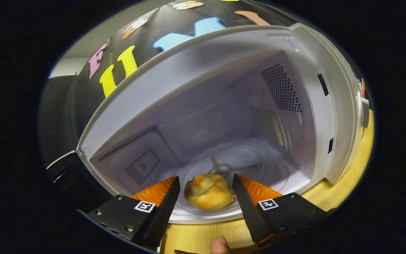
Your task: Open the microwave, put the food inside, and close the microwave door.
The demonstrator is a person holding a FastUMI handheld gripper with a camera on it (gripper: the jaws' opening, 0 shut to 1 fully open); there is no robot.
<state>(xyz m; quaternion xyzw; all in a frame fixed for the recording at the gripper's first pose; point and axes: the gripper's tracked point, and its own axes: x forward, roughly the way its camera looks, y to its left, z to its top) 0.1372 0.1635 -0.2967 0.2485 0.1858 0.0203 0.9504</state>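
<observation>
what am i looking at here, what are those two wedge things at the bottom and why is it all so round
The picture comes from a fisheye camera riding on a hand-held gripper, which bends everything round. The two wedges are its fingers, pointing forward. A person carries the tool; a fingertip shows below. Ahead is an open microwave standing on a wooden table. A bread roll lies on the glass turntable inside, between the fingers. The fingers stand apart with a gap on each side of the roll, so nothing is held.
</observation>
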